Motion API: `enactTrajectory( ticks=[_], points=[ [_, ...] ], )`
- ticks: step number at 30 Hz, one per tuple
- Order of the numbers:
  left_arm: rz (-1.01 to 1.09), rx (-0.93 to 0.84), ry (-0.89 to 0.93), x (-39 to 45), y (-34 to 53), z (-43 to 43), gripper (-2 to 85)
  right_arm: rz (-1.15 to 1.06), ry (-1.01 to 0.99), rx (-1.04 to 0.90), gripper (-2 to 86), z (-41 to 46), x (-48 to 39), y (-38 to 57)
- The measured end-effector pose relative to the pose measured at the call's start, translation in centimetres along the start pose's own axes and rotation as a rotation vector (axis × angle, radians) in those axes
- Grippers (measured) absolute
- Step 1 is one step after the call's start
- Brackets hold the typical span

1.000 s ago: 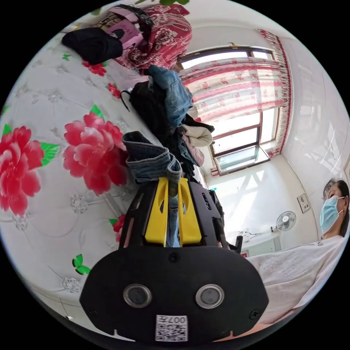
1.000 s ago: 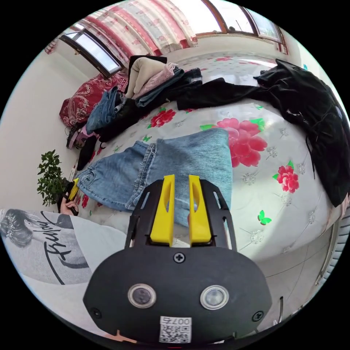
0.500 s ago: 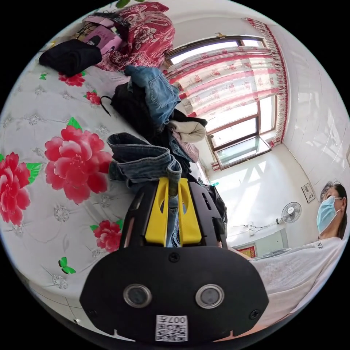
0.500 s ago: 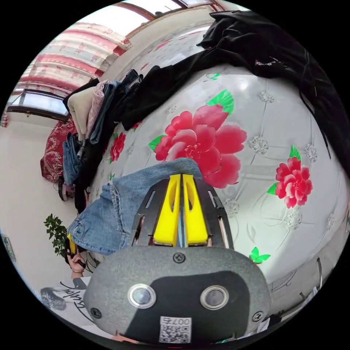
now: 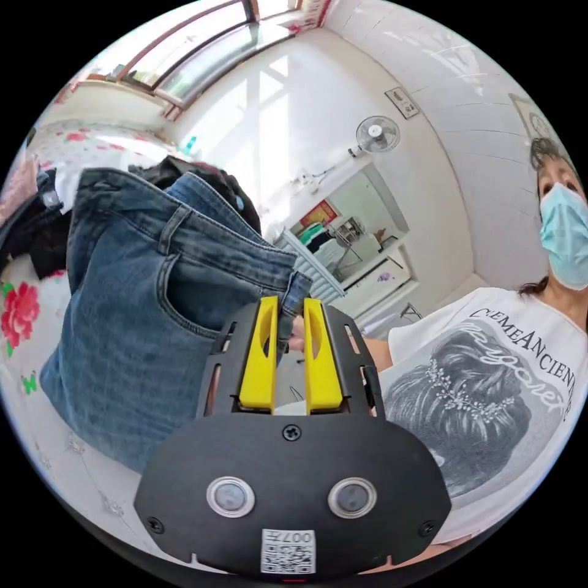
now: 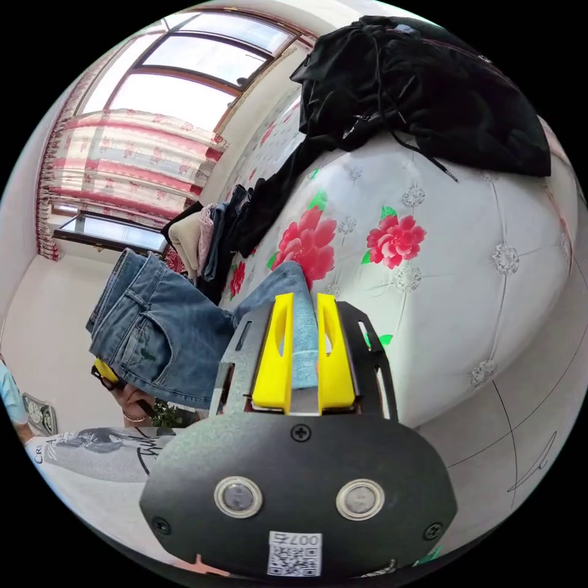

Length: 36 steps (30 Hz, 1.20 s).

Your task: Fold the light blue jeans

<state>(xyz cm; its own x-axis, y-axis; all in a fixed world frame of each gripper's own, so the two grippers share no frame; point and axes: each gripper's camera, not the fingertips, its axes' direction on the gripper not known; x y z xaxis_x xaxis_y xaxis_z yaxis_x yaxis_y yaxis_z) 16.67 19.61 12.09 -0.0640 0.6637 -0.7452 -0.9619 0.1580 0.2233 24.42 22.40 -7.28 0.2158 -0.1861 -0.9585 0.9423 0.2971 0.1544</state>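
Observation:
The light blue jeans [image 5: 141, 306] hang in the air in the left gripper view, waistband uppermost. Its corner runs in between the yellow jaws of my left gripper [image 5: 290, 300], which is shut on it. In the right gripper view the jeans [image 6: 165, 331] stretch from the raised waist down to a leg end gathered between the jaws of my right gripper [image 6: 304, 296]. This gripper is shut on the denim, just off the bed's near edge. The left gripper [image 6: 105, 372] appears there at the waistband, in a hand.
The flowered white bed [image 6: 490, 245] carries a black garment [image 6: 429, 92] at its far side and a pile of clothes [image 6: 202, 239] towards the window. Tiled floor [image 6: 520, 416] lies below the bed edge. A person in a white shirt [image 5: 490, 380] stands close behind the grippers.
The left gripper has swung the waistband up off the bed. The right gripper closed on the leg end and drew back past the bed edge; more denim now sits between its jaws.

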Motion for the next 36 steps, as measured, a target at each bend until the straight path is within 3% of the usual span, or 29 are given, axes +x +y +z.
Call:
enactTrajectory(
  ticks=[4, 10, 14, 19, 21, 24, 28, 32, 36],
  points=[
    [-0.143, -0.160, 0.032, -3.9, 2.6, 5.5, 6.0, 0.059, -0.063, 0.023, 6.2, -1.7, 2.7, -0.4],
    [-0.476, -0.020, -0.270, -10.0, 10.1, -2.3, 7.9, 0.152, -0.196, -0.091, 10.1, -1.3, 7.2, -1.6],
    [-0.669, 0.054, -0.404, -12.6, 14.2, -5.7, 12.2, 0.123, -0.138, -0.160, 10.8, -1.3, 8.0, -2.9],
    [-0.764, 0.051, -0.282, -16.1, 15.6, -3.1, 14.4, 0.063, -0.214, -0.301, 10.8, 0.8, 6.4, -5.6],
    [-0.807, 0.023, -0.214, -18.2, 15.7, -1.0, 13.5, -0.003, -0.130, -0.367, 9.9, 2.6, 3.8, -7.0],
    [-0.809, 0.042, -0.156, -19.5, 15.2, 0.4, 8.3, -0.050, -0.049, -0.426, 8.2, 4.1, 1.3, -8.5],
    [-0.794, 0.047, -0.136, -20.0, 14.5, -0.7, 4.0, -0.014, -0.094, -0.486, 6.0, 5.3, -0.4, -9.9],
    [-0.712, 0.177, -0.108, -18.4, 11.9, -6.0, 3.2, -0.062, -0.274, -0.448, 4.4, 5.4, -6.3, -12.0],
    [-0.518, 0.250, -0.098, -16.9, 6.4, -13.9, 2.7, -0.172, -0.627, -0.362, 3.9, 7.4, -17.8, -17.1]
  ],
)
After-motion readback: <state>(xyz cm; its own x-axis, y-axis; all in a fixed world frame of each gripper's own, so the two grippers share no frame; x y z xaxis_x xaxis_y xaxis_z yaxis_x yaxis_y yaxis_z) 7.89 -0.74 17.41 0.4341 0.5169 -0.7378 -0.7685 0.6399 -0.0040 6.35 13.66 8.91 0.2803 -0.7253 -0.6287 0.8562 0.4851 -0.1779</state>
